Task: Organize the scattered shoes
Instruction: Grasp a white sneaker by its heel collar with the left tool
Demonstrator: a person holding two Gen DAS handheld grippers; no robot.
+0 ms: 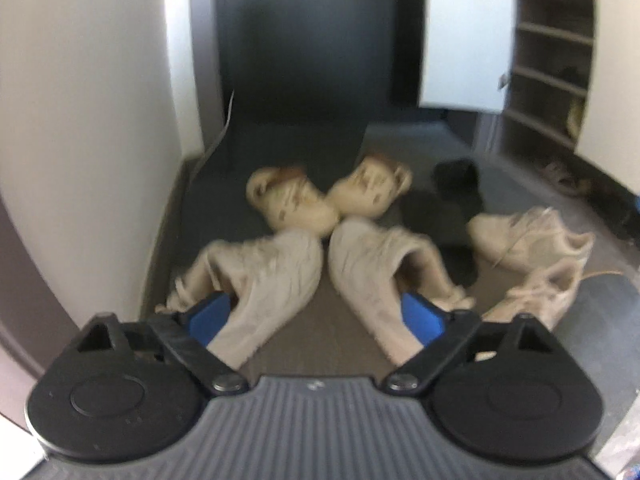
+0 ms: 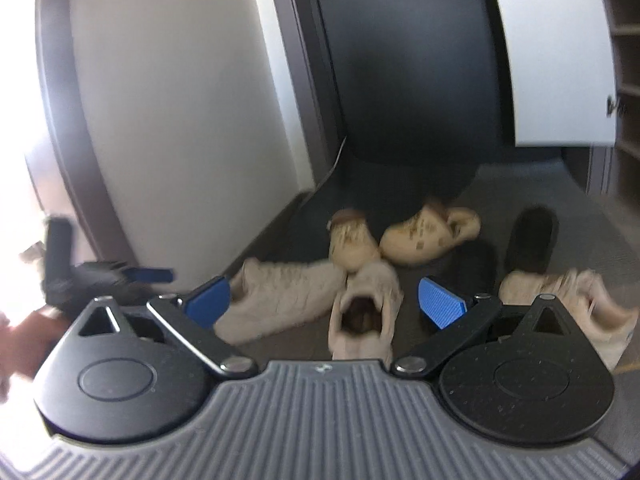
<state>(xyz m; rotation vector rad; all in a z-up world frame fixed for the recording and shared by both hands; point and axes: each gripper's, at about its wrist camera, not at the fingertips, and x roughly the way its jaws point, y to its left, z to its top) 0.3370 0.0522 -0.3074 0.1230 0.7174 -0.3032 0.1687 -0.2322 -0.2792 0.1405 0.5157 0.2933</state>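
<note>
Several shoes lie scattered on a dark floor. Two beige knit sneakers (image 1: 264,280) (image 1: 376,280) lie toe-to-toe nearest me. My left gripper (image 1: 316,316) hovers open above the gap between them, holding nothing. Behind them sit two cream clogs (image 1: 288,200) (image 1: 372,192). In the right wrist view my right gripper (image 2: 324,302) is open and empty over a beige sneaker (image 2: 366,308) whose heel opening faces me. The other beige sneaker (image 2: 280,296) lies to its left, the clogs (image 2: 352,240) (image 2: 428,236) beyond. The frames are blurred.
Black slippers (image 1: 460,184) (image 2: 530,240) and another beige sneaker pair (image 1: 528,236) (image 2: 560,292) lie to the right. An open shoe shelf (image 1: 552,60) stands at the far right. A white wall (image 1: 100,120) runs along the left, a dark door (image 1: 304,40) ahead. A hand (image 2: 24,320) shows at the left edge.
</note>
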